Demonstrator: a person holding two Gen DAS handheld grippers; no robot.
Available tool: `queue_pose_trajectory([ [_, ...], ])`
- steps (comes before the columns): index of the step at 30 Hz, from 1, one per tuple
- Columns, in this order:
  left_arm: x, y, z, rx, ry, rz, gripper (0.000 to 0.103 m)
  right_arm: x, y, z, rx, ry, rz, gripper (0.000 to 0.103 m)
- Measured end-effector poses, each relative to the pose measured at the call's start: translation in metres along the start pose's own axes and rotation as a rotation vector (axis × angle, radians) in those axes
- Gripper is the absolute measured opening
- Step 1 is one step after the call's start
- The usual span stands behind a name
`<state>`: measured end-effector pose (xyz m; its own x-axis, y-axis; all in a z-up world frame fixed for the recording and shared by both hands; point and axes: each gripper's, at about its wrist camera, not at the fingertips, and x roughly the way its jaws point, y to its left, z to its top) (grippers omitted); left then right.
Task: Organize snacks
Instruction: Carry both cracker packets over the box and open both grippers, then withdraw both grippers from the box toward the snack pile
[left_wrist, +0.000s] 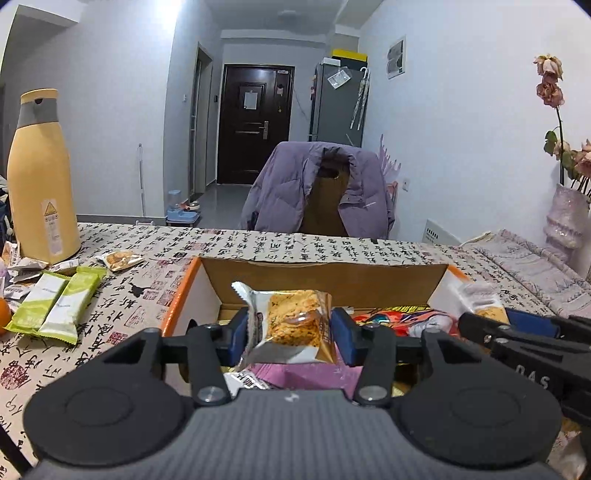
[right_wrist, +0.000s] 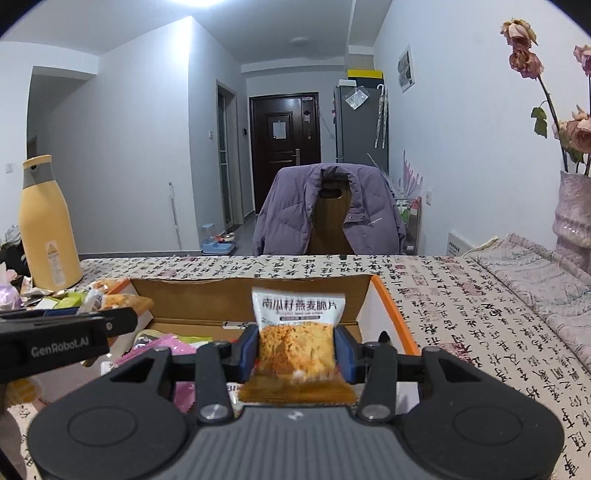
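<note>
Left gripper (left_wrist: 290, 334) clamps a silver-edged orange crisp packet (left_wrist: 291, 321), right gripper (right_wrist: 297, 354) clamps a white-topped orange crisp packet (right_wrist: 298, 332), both over the open orange-rimmed cardboard box (left_wrist: 325, 275). Box contents mostly hidden. Two green-white bars (left_wrist: 59, 304) clear only in left view.

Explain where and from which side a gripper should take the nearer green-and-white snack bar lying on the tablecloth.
Grip the green-and-white snack bar across its narrow middle, coming from above. It lies flat and long, touching its twin on the left, so one finger must wedge into that seam.
</note>
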<state>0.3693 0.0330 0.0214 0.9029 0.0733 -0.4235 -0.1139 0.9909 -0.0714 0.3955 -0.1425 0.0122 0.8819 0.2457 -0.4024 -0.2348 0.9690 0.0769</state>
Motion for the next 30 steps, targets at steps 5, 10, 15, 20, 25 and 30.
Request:
queue_pose_trajectory([
  [5,-0.005,0.01,-0.001,-0.022,-0.019,0.006,0.103,-0.011,-0.009,0.002,0.037,-0.031,-0.001,0.098],
  [10,-0.008,0.012,-0.001,-0.021,-0.013,-0.023,0.103,-0.013,-0.016,0.003,0.074,-0.024,0.005,0.103],
  [15,-0.008,0.012,-0.001,-0.026,-0.007,-0.016,0.103,-0.011,-0.018,0.002,0.076,-0.017,-0.003,0.103],
  [20,-0.01,0.008,0.0,-0.013,-0.004,-0.014,0.103,-0.014,-0.016,0.003,0.074,-0.02,0.0,0.103],
  [25,-0.021,0.003,0.006,-0.013,-0.018,-0.01,0.103,-0.024,-0.017,0.012,0.079,-0.027,0.006,0.103],
  [30,-0.035,0.001,0.009,-0.008,-0.017,-0.002,0.103,-0.045,-0.021,0.019,0.104,-0.036,0.026,0.103],
])
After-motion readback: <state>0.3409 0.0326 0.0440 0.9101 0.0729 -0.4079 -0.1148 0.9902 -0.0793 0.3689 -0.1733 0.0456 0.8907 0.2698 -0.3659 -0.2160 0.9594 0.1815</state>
